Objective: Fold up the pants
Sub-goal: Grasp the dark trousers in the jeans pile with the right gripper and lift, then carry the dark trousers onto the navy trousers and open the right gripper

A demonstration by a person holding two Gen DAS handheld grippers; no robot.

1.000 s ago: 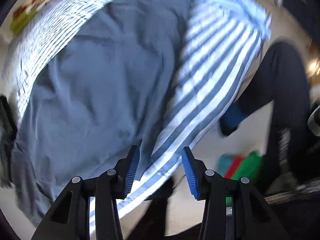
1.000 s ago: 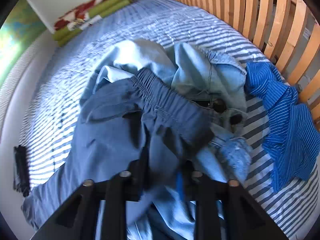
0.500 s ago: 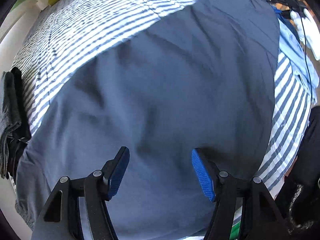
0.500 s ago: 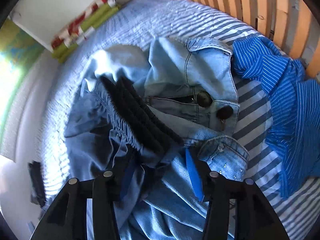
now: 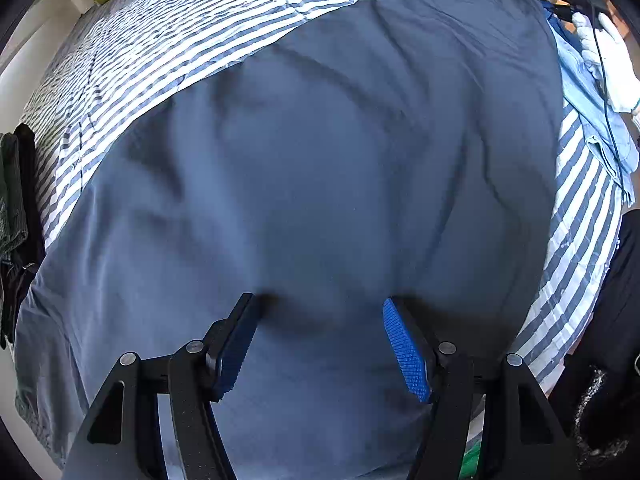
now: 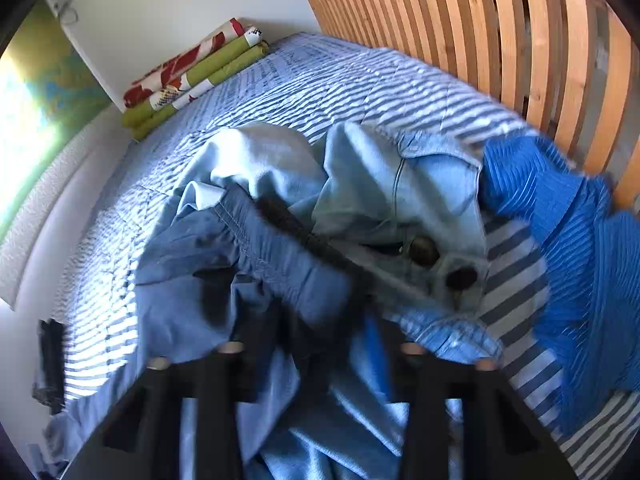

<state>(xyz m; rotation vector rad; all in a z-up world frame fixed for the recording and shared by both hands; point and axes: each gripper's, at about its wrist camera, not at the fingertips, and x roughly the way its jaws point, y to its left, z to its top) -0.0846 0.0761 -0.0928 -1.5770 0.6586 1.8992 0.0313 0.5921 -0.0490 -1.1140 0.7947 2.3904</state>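
Slate-blue pants (image 5: 320, 184) lie flat along the striped bed (image 5: 168, 48), right under the left gripper (image 5: 320, 340), jaws wide and empty; right gripper (image 6: 320, 344), jaws narrow, pinching the far waistband (image 6: 280, 248).

My left gripper (image 5: 320, 344) has black fingers with silver screws and ribbed blue pads (image 5: 406, 354). Right of it, my dark trousers (image 5: 612, 320) show; beyond, a white glove (image 5: 608, 60).
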